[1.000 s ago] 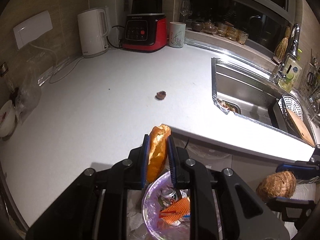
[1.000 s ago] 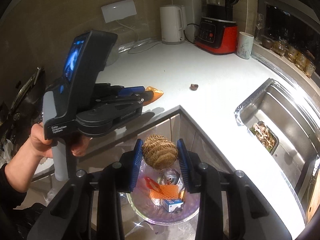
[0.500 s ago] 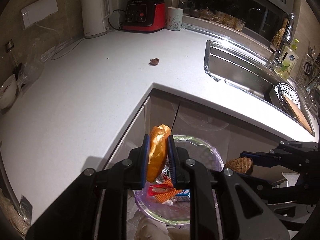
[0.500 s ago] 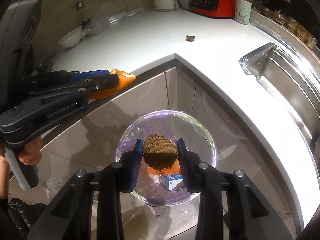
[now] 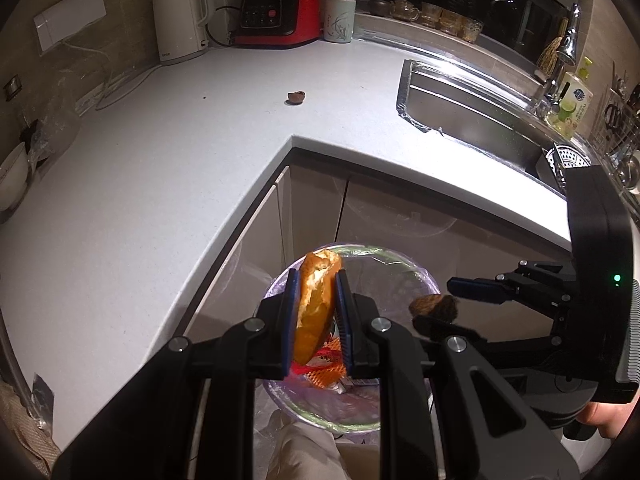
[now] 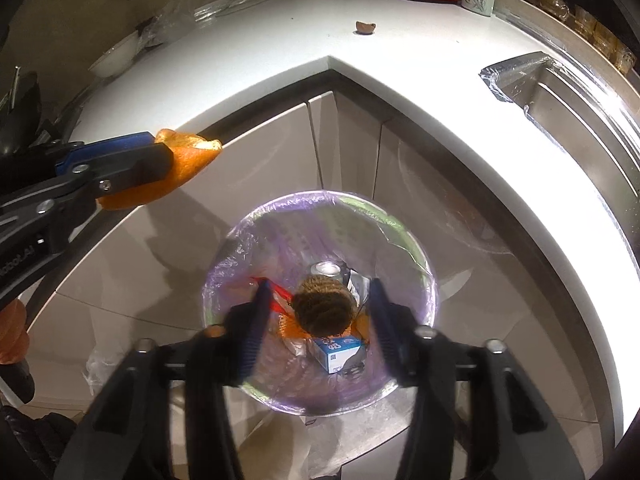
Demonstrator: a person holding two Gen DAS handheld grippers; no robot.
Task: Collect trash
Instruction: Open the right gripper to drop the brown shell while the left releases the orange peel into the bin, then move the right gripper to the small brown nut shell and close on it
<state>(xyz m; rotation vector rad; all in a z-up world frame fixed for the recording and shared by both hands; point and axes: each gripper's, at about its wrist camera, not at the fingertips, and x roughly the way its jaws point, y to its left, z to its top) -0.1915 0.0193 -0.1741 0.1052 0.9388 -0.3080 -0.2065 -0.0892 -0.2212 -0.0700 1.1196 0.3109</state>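
Over the bin [image 6: 416, 264], left tongs [image 5: 316, 312] pinch orange peel [image 5: 314, 308] lengthwise, tip forward

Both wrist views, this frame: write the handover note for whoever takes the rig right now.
Left tool: shut on the orange peel, held above the lined trash bin.
Right tool: open, fingers apart and blurred; the brown husk sits between them untouched, over the bin opening.
Done: can, small blue box and orange wrapper already in the bin.
Left: confirm the husk lands inside, drop the peel, then fetch the small brown scrap on the counter.
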